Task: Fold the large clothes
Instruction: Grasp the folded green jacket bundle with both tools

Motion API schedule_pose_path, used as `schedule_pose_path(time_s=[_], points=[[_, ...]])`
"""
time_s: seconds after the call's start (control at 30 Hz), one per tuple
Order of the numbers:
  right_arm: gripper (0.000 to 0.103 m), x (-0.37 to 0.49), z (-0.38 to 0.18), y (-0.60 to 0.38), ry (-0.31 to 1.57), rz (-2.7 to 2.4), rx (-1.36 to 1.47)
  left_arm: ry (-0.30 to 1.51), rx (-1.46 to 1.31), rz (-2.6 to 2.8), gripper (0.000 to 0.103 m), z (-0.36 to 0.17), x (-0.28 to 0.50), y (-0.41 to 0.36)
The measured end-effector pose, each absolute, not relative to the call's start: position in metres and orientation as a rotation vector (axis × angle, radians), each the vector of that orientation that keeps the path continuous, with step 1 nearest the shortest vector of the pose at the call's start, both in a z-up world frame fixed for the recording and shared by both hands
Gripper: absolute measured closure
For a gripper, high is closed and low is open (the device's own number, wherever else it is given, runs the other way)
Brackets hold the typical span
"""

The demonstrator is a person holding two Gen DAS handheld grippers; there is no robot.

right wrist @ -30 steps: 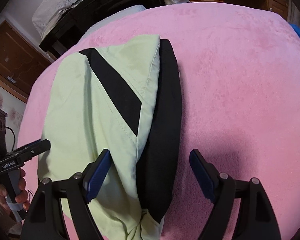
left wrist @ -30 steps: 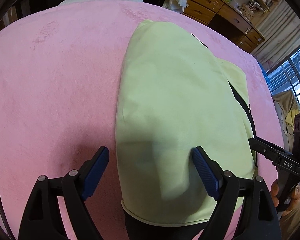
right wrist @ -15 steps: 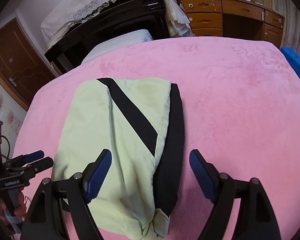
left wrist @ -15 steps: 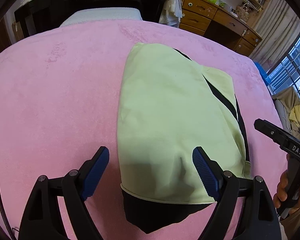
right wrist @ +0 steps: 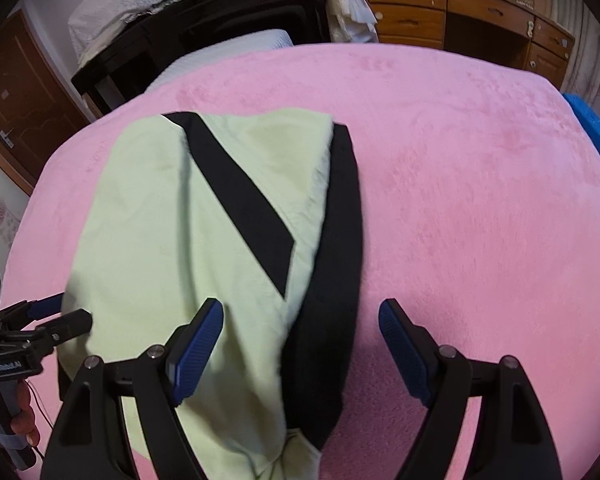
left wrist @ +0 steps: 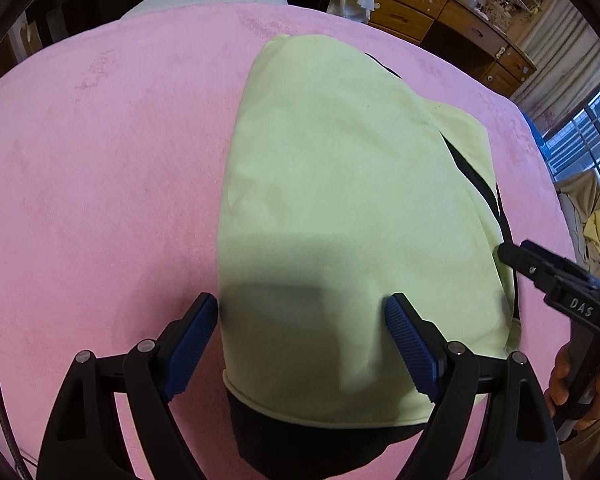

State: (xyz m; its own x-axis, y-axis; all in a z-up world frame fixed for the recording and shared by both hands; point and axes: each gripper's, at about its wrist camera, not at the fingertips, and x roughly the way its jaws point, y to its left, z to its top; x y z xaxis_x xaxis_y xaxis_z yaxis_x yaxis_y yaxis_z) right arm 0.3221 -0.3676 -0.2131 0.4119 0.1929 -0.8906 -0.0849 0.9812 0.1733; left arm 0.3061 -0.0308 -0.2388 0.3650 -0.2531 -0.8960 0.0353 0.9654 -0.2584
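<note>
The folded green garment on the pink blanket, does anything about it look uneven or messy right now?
Slightly. The green garment lies folded lengthwise, but its black part sticks out past the green layer along one side and at the near end. The near corner is bunched. Nothing looks torn or stained.

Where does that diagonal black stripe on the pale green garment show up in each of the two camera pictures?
Left wrist view: the black stripe is only a thin sliver at the garment's right edge, mostly hidden by the fold.
Right wrist view: the black stripe runs plainly from upper left to lower right across the garment's middle.
Shared landmark: the wooden drawers beyond the pink blanket.
</note>
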Motion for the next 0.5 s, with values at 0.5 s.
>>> schedule_pose_path(time_s=[0.5], points=[[0.02, 0.329, -0.256, -0.389, 1.237, 0.315, 0.307, 1.279, -0.299, -0.25, 0.0, -0.271, 0.334, -0.019]])
